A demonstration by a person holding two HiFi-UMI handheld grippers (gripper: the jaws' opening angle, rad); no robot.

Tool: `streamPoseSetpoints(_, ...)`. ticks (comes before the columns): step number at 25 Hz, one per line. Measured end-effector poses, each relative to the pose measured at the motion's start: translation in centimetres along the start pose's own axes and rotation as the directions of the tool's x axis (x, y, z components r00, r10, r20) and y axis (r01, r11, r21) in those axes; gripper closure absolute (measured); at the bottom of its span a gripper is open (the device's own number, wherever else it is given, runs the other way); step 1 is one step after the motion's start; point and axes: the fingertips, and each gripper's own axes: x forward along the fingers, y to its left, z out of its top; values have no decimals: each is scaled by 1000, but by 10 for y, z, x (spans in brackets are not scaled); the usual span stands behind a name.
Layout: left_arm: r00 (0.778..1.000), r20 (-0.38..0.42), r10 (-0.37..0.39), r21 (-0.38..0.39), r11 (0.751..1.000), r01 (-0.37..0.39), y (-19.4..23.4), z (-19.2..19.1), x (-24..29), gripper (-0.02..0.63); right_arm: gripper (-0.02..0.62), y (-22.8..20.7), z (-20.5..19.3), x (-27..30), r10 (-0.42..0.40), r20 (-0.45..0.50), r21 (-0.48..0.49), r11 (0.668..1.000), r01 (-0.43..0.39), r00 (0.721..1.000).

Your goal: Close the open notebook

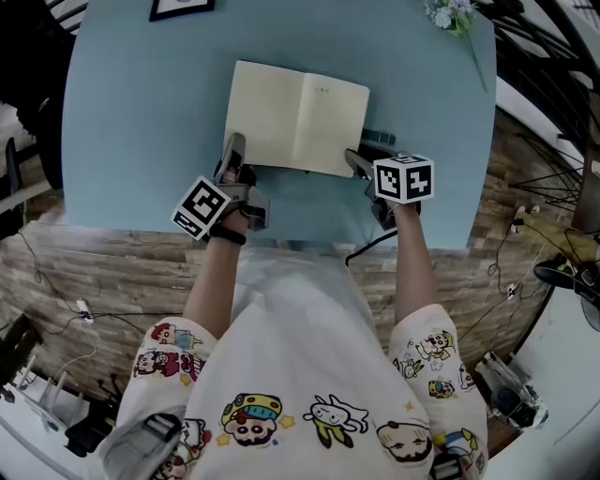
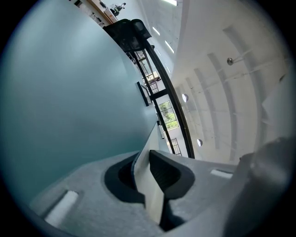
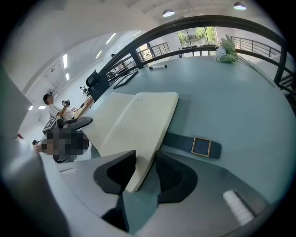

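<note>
pale blue table, brick-patterned floor, black railing, bright windows, ceiling lights

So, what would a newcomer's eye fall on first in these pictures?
The open notebook with cream pages, lying in the middle of the pale blue table. Next, at its near edge, the left tongs are shut on its left side, and the right tongs stand open around its right corner.

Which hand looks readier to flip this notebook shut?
Left. The left gripper's jaws are pinched on the left edge of the notebook, so it could probably swing that side over. The right gripper's jaws stand apart around the near right corner, pressing on nothing, so it would first have to close.
</note>
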Motion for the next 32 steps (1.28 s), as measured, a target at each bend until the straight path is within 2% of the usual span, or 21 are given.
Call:
streamPoseSetpoints(7, 1000, -17, -20, 45, 999, 21, -10, -1, -3, 581, 442, 0, 0, -1, 0, 4, 13, 1000, 0, 1000)
streamPoseSetpoints(18, 994, -88, -59, 195, 978, 76, -48, -12, -10, 588, 454, -5, 1, -6, 20, 100, 111, 993, -31, 995)
streamPoseSetpoints(22, 991, -120, -68, 257, 962, 97, -60, -18, -11, 584, 452, 1, -3, -6, 41, 134, 172, 983, -64, 990)
streamPoseSetpoints(26, 984, -161, -77, 329, 936, 127, -74, -24, -12, 577, 453, 6, -12, -13, 13, 170, 168, 985, -42, 985)
streamPoseSetpoints(32, 969, -227, -92, 423, 888, 183, -92, -41, -13, 557, 454, 10, -23, -38, -5, 286, 233, 970, -64, 958)
